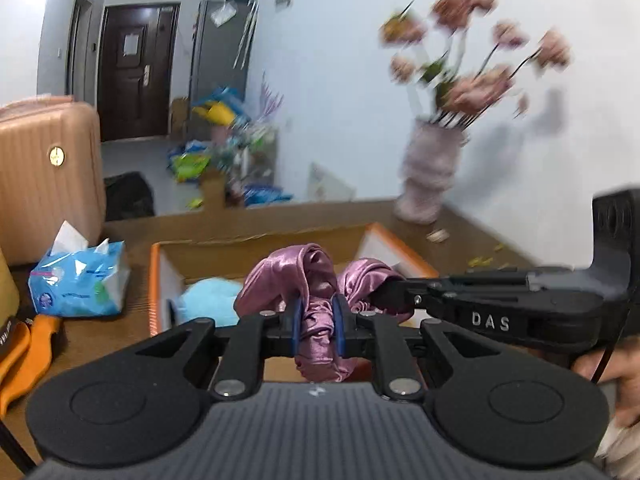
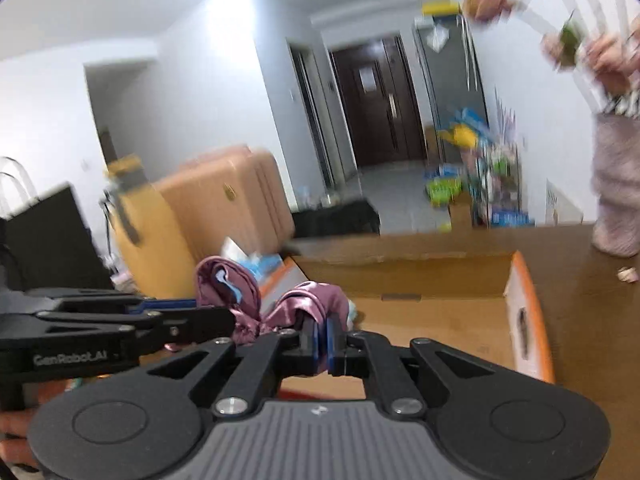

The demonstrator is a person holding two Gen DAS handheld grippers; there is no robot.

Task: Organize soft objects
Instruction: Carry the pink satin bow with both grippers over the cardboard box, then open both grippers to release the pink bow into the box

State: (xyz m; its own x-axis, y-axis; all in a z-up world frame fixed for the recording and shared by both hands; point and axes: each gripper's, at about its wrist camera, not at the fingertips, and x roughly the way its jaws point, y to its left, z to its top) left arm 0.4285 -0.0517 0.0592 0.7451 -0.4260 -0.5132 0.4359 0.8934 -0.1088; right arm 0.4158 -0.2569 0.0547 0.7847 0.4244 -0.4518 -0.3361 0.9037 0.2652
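A shiny mauve satin cloth [image 1: 298,276] hangs bunched over an open cardboard box [image 1: 264,240] with orange edges. My left gripper [image 1: 318,322] is shut on a fold of the cloth, which spills above and below its blue pads. My right gripper [image 2: 323,338] is shut on another fold of the same cloth [image 2: 316,296]; it reaches in from the right in the left wrist view [image 1: 380,292]. A light blue fluffy thing [image 1: 210,300] lies inside the box. The left gripper's side shows at the left of the right wrist view [image 2: 224,322].
A blue tissue pack [image 1: 80,284] and an orange cloth [image 1: 28,356] lie left of the box on the wooden table [image 1: 472,232]. A ribbed vase of pink flowers [image 1: 428,172] stands at the back right by the wall. A pink suitcase [image 1: 44,176] stands at the left.
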